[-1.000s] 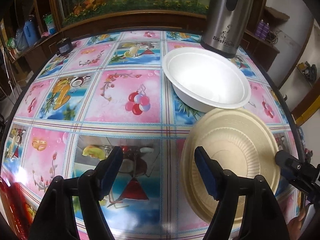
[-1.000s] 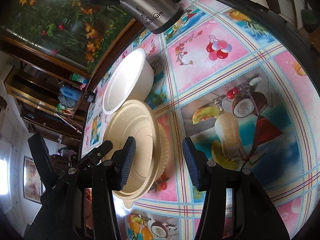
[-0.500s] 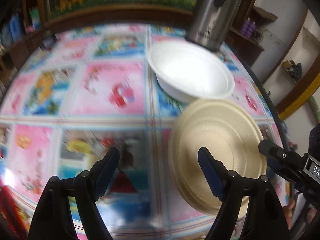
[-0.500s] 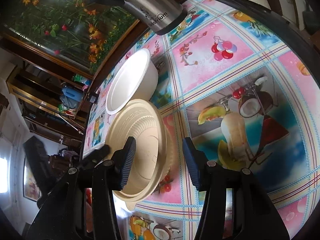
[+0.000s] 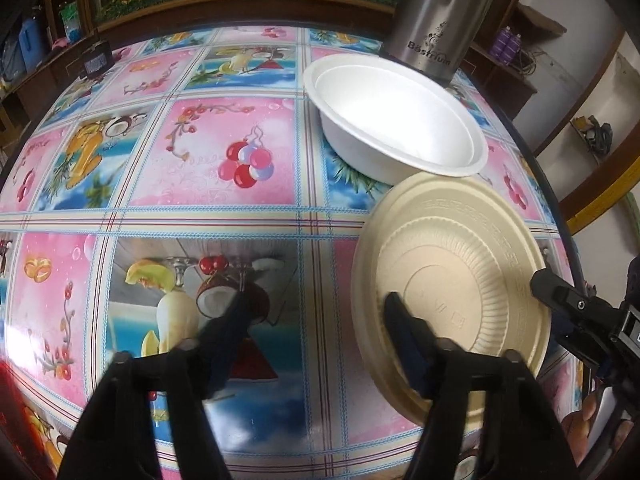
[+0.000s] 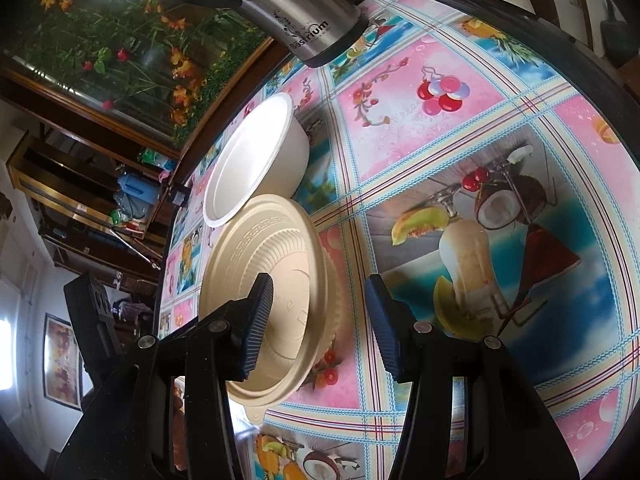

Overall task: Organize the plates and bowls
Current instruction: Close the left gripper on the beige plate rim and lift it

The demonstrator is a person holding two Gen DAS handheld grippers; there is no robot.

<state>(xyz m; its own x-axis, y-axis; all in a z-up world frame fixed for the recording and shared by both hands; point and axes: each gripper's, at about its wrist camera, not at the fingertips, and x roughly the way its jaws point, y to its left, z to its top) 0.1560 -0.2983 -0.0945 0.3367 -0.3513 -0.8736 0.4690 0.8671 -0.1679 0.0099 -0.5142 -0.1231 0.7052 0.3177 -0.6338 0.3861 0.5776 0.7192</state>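
Bright pictures of fruit, drinks and balloons cover the round table point(image 5: 200, 216), with pink and blue squares all over its shiny cloth. Behind it runs a dark wooden ledge with a glass tank full of green plants and orange flowers point(image 6: 92, 40).

On the far side of the table stands a tall silver kettle point(image 5: 436, 20) with a black handle. Just in front of it sits a white bowl point(image 5: 396, 120), right side up. Close to the white bowl, near the table's right edge, is a cream bowl point(image 5: 460, 280) with tiny ridges inside. In the right wrist view the cream bowl point(image 6: 264, 280) looks like it sits on another cream one, because a second rim peeks out under it. Its far rim looks like it touches the white bowl point(image 6: 256, 164), but I cannot tell for sure.

The left gripper point(image 5: 316, 320) is spread wide. One finger is over the bare cloth and the other finger is over the cream bowl. It holds nothing.

The right gripper point(image 6: 320, 320) is spread wide too. Its left finger is over the inside of the cream bowl, and its right finger is out over the cloth, so the bowl's near wall sits in the gap. The fingers do not squeeze the bowl.
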